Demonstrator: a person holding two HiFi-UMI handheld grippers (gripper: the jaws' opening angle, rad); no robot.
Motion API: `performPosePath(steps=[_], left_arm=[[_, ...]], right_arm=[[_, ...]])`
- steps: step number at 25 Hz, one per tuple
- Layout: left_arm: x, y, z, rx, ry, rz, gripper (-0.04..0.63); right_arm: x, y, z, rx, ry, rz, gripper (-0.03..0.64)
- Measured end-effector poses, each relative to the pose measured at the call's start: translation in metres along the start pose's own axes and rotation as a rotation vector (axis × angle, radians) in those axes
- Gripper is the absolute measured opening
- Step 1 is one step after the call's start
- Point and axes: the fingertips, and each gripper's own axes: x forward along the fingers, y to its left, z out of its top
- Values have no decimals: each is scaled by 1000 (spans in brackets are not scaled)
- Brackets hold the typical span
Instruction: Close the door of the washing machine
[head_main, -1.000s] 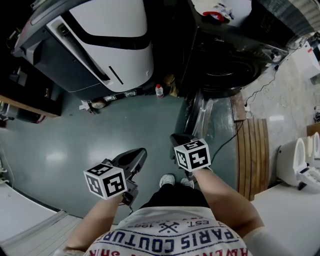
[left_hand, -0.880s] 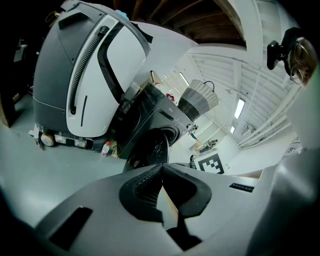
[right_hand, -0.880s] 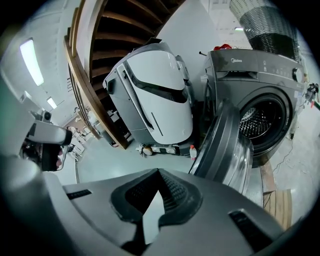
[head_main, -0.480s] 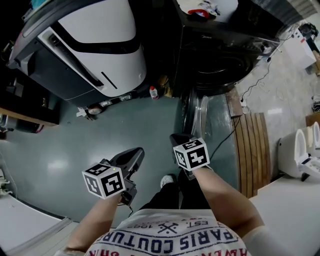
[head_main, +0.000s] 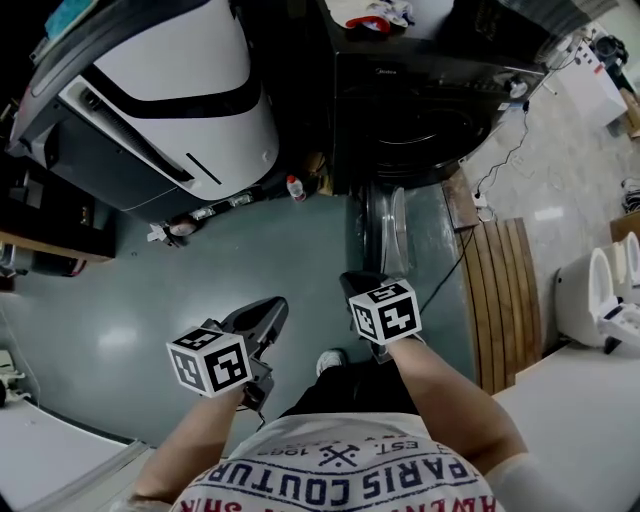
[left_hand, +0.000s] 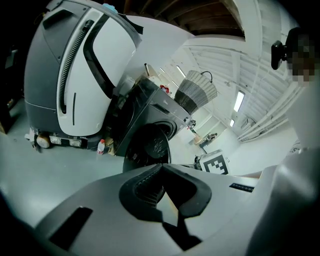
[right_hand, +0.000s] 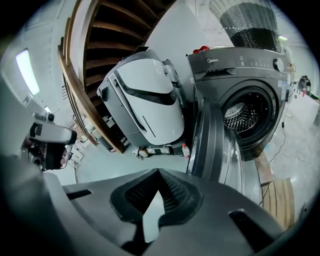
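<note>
Laundry area: washing machine (head_main: 430, 105), laundry basket (right_hand: 245, 20), grey floor (head_main: 200, 290).

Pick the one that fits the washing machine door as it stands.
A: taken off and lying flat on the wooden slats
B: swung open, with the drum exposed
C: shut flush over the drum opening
B: in the right gripper view the door stands swung out from the washing machine, and the drum shows bare behind it.
</note>
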Motion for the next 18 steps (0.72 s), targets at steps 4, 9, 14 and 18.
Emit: performPosePath(steps=[4,9,14,18], left_arm=[[19,-15,1,12,15,0,26],[45,-36,5,26,34,0,26],[72,-55,10,26,45,-4,26],[94,-70,13,31,58,-11,26]], right_arm=[[-10,-14,-3,-5,3,16,21],[-26,-38,-8,2,0,15,21],[-41,-64,-10,30,8,29,21],[-55,-89,-10,50,13,20,21]])
